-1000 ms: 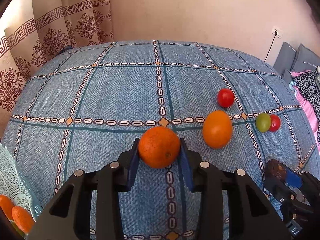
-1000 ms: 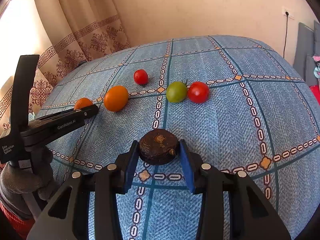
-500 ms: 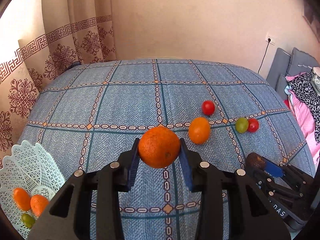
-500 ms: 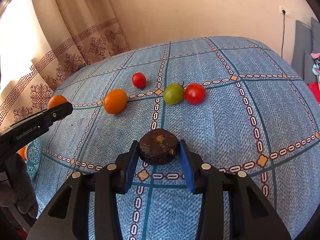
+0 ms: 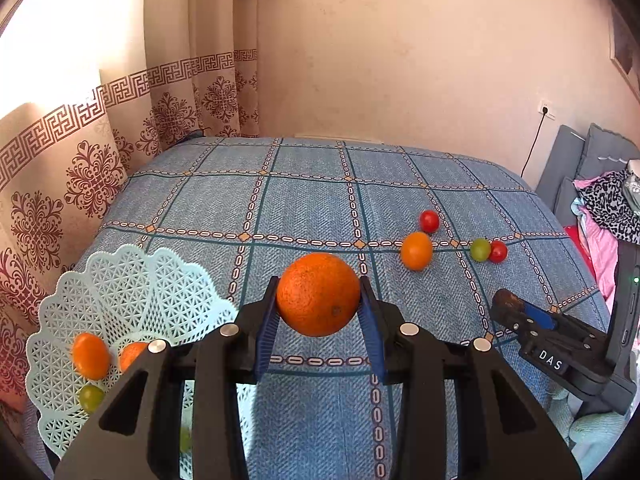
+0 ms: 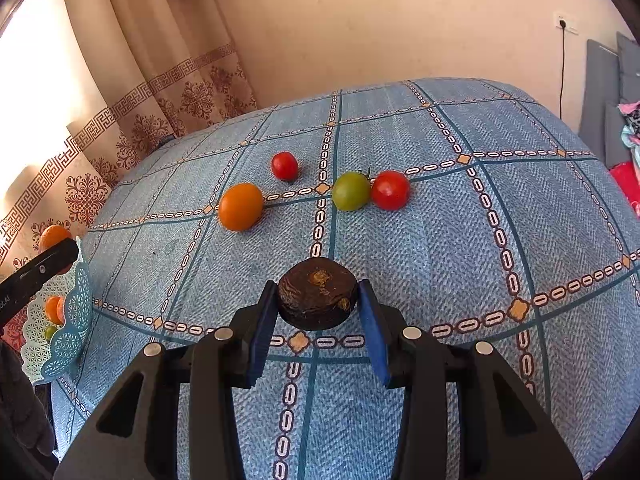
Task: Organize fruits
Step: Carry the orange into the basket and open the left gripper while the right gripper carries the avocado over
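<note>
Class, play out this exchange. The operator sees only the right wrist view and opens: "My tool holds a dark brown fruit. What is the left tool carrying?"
Observer: The left tool is shut on a large orange, held clear of the cloth.
Operator: Is it over the basket yet?
Observer: No. In the left wrist view the basket lies off to the left of the orange, not under it.
Operator: What is inside the basket?
Observer: Two small orange fruits and a green tomato show clearly.

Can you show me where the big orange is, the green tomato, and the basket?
big orange point(image 5: 318, 294), left wrist view, middle of its peel.
green tomato point(image 6: 351, 191), right wrist view, centre of its skin.
basket point(image 5: 132, 280), left wrist view, lattice wall.
</note>
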